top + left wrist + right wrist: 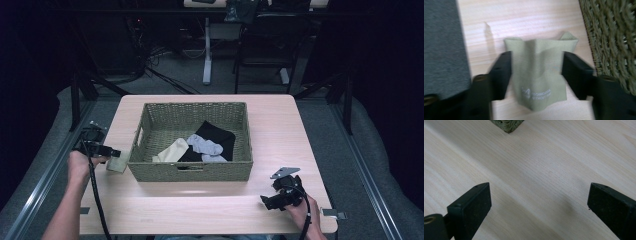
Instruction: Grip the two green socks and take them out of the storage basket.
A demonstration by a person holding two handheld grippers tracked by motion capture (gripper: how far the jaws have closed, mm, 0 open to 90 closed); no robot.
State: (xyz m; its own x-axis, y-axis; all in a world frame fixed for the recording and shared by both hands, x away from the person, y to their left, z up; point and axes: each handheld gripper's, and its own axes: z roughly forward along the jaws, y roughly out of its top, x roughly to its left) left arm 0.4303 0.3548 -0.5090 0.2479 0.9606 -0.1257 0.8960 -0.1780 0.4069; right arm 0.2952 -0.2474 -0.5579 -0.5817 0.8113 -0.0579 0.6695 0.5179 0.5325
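Observation:
An olive-green sock (537,75) with small white lettering lies crumpled on the wooden table (524,20), just left of a woven basket (190,172). My left gripper (536,67) points down over it, jaws standing apart on either side of the cloth, which sits loose between them. From above, the left gripper (107,151) is at the basket's near-left corner with the sock (119,164) below its tips. My right gripper (267,200) rests near the table's front right, open, and in its own view the right gripper (539,202) has bare wood between its jaws.
The basket holds a black garment (217,135), grey socks (206,146) and a cream sock (174,150). Its woven wall (614,37) stands close on the right of the left gripper. The table's left edge and grey floor (441,50) are just beyond. A basket corner (507,125) shows far ahead.

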